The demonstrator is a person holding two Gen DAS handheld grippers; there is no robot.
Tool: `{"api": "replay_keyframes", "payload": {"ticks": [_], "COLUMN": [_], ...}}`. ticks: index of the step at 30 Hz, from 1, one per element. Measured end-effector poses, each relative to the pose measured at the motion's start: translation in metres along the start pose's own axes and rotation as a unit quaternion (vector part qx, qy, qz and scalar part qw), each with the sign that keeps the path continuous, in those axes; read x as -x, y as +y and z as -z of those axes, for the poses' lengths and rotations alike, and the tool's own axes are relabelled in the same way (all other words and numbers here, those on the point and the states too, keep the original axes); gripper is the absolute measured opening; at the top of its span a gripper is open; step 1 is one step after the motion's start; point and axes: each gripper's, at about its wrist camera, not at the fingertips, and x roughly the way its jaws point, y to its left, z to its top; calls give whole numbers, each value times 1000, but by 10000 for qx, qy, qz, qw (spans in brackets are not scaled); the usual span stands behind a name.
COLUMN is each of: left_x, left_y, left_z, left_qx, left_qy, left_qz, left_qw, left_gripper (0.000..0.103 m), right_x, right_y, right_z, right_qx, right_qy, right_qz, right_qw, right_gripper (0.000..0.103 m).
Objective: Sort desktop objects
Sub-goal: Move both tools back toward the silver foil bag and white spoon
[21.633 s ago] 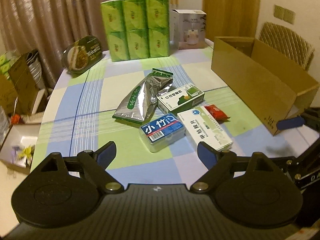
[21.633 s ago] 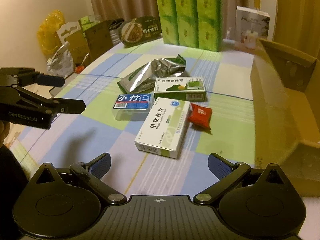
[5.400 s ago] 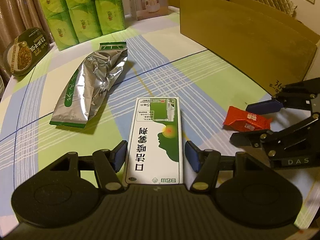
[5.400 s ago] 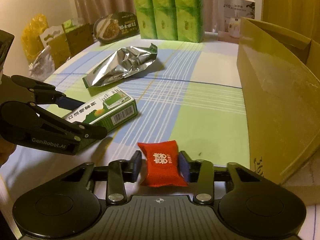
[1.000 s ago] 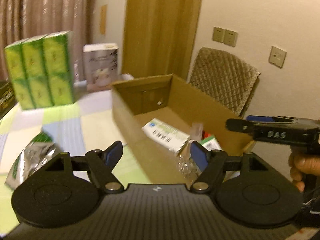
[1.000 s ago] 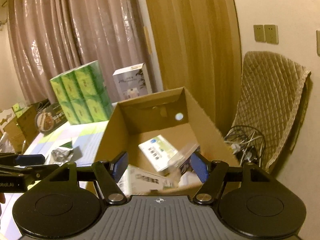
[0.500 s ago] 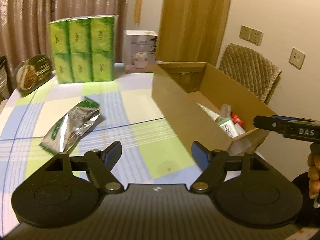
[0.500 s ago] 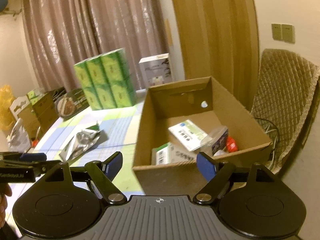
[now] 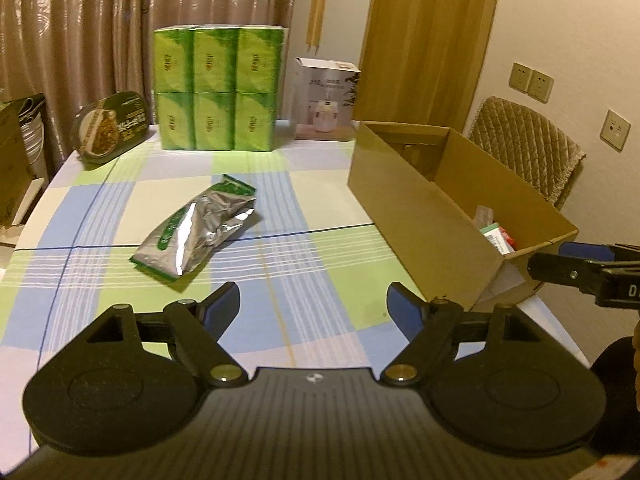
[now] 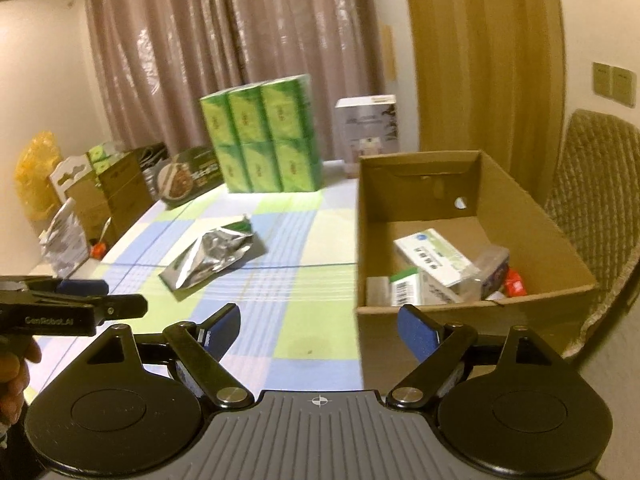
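A silver foil pouch [image 9: 196, 232] [image 10: 212, 256] lies alone on the checked tablecloth [image 9: 320, 208]. To its right stands the open cardboard box [image 9: 420, 216] [image 10: 420, 184]. Inside it lie a white-green medicine box [image 10: 432, 256], a red packet [image 10: 514, 282] and other small boxes. My left gripper [image 9: 312, 304] hovers over the near table, its jaws opening with nothing between them. My right gripper [image 10: 320, 324] hangs by the box's near left corner, its jaws also opening and empty. Each gripper shows at the edge of the other's view: right gripper [image 9: 580, 268], left gripper [image 10: 80, 304].
Green tissue packs [image 9: 216, 92], a white carton [image 9: 328, 100] and an oval noodle bowl [image 9: 112, 128] stand along the table's far edge. A quilted chair [image 9: 524, 152] is behind the cardboard box. Boxes and bags [image 10: 100, 192] crowd the floor left of the table.
Both grippers have drawn back from over the cardboard box and swung left toward the table. Their jaws stand wider. The pouch has come fully into view.
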Motion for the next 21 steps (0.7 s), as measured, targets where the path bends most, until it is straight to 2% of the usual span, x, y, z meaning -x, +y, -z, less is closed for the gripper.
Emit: {"api": "replay_keyframes", "payload": {"ticks": [12,21], "left_x": [3,-1], "left_y": [36,60], "left_z": [4,2], "left_qx": [12,-54], "left_qy": [139,186], "left_qz": [-324,-415], "left_qw": [9994,9990], "left_gripper": [82,84], "right_x": [-26,-60], "right_y": [39,65], "right_z": [-5,-19], "right_qx": [447,851], "right_qy": [250,351], "right_qz": [-408,-666], "right_qw": [9979,9935], "right_gripper": [87,89]}}
